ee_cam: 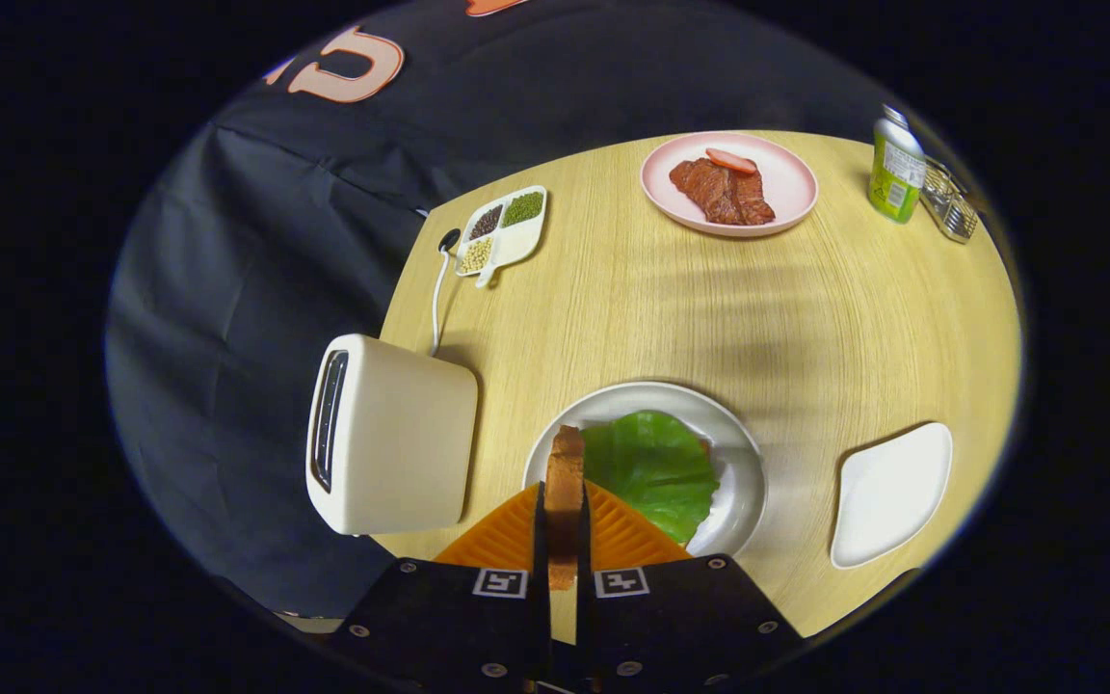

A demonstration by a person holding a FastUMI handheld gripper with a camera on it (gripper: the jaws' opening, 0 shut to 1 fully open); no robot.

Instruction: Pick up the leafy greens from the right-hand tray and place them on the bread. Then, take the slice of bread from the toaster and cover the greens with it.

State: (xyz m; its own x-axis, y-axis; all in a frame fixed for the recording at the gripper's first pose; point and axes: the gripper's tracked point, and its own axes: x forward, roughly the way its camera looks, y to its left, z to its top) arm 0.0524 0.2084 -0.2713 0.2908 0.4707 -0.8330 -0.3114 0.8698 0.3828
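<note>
While the gripper (564,525) sits at the bottom centre of the frame, its 2 fingers are pressed onto a slice of bread (565,487), held on edge between them with its crust upward. The slice stands over the near rim of a white plate (743,463) just ahead of the fingers, at lower centre. On that plate lies the greens (653,467), 1 broad leaf spread flat; what lies beneath it is mostly hidden, possibly the lower bread, with a small reddish edge showing at the leaf's right side. The toaster (389,434) stands at lower left of the plate, near but apart from it, its slot facing left; a white cord (437,306) runs from it toward the table's far edge. An empty white tray (890,493) lies at lower right, apart from the plate. At upper centre a pink plate (791,183) carries meat slices (724,191). A divided dish (521,246) with 3 kinds of grains sits at upper left of the table (690,308). A green can (894,172) stands at upper right.
</note>
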